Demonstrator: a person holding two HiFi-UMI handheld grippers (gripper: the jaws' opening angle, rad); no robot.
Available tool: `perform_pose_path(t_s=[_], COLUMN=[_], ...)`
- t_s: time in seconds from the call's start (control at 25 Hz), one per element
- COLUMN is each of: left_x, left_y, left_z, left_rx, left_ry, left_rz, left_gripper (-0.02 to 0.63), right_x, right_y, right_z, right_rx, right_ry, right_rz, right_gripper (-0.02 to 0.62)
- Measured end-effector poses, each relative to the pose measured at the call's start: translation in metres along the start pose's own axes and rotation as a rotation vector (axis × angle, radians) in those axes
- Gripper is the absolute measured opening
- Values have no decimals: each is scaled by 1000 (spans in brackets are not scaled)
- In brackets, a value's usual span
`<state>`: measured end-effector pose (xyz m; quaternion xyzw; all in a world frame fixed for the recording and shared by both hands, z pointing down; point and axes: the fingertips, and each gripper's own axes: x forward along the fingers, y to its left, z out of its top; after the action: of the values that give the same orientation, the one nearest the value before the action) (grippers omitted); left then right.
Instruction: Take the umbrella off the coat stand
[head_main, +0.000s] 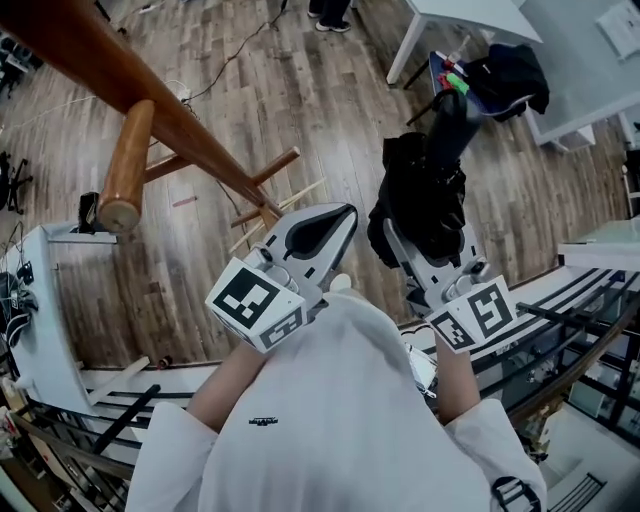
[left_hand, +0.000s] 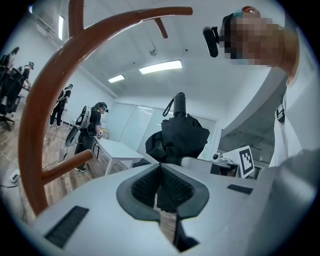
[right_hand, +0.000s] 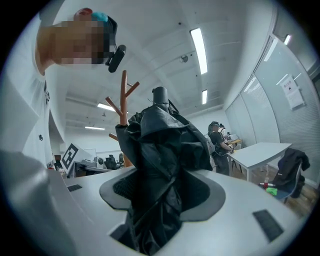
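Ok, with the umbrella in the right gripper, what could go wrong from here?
The right gripper clamps only loose folds of the umbrella, no firm shaft that I can see, so it may slide out. The left gripper, shut, sits close to a peg of the coat stand; a swing could knock the stand.

Floor: brown wood-plank floor (head_main: 250, 110), running the length of the room.
Ceiling: plain white ceiling (left_hand: 210, 85) with long bright strip lights (left_hand: 160, 66).
Walls: pale frosted glass wall panels (right_hand: 295, 125) along one side.
Furniture: white rectangular table (right_hand: 260, 152), with a dark jacket (head_main: 512, 75) heaped close by.
People: a few standing people (left_hand: 92, 131) at the far end.
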<state>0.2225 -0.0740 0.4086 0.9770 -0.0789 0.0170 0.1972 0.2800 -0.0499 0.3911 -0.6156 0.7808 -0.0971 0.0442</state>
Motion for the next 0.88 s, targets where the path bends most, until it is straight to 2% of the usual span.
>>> perform_pose_path(t_s=[0.24,0.48,0.88], left_x=[1,7,14], left_y=[-14,-10,-11], left_z=[-35,-43,-57], left_rx=[-26,-39,-27], left_ry=[58,77,126], left_rz=[-23,-43,-95], left_gripper=[21,21,21], right_x=[-34,-42,-61], right_y=[0,-1,-8], right_z=[-22,-37,-64], right_rx=[29,146,210], right_ry=[3,-17,22], right_rz=[14,20,-8], right_gripper=[264,262,262])
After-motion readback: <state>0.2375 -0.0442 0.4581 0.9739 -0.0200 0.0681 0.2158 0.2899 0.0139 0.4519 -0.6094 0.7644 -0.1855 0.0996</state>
